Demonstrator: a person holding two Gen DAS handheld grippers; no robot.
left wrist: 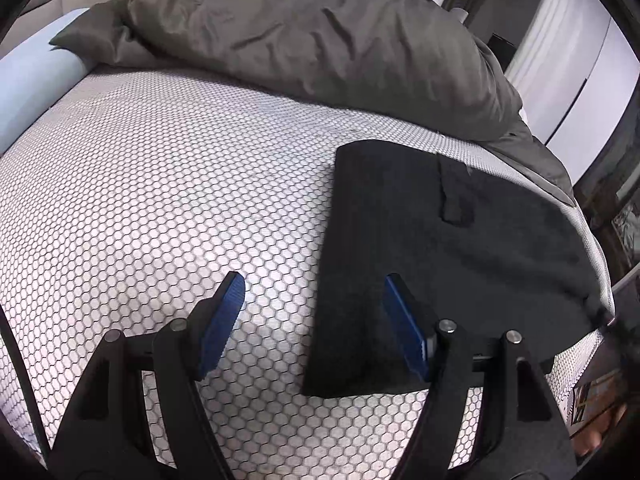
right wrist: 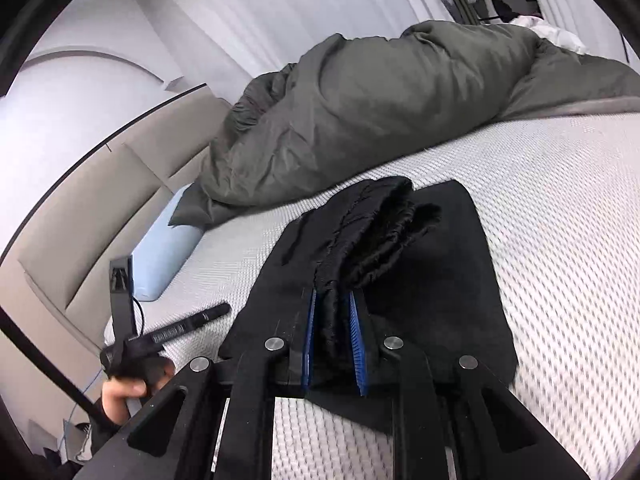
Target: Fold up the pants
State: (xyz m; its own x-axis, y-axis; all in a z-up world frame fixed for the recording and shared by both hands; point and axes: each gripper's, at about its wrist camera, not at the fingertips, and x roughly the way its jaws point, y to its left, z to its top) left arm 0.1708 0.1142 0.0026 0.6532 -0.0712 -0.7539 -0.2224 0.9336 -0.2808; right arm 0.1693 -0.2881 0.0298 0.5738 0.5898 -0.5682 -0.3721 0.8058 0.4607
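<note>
Black pants (left wrist: 440, 264) lie folded flat on the right part of the white honeycomb mattress (left wrist: 160, 200). My left gripper (left wrist: 314, 280) is open and empty, hovering just above the pants' left edge; its right finger is over the cloth. In the right wrist view my right gripper (right wrist: 333, 296) is shut on a bunched, lifted part of the black pants (right wrist: 372, 232), held above the flat lower layer (right wrist: 452, 280). The left gripper's body (right wrist: 160, 344) and the hand holding it show at the lower left.
A crumpled grey duvet (left wrist: 320, 40) is heaped across the far side of the mattress. A light blue pillow (left wrist: 28, 92) lies at the far left by the beige headboard (right wrist: 100, 200). The mattress edge (left wrist: 600, 280) drops off at the right.
</note>
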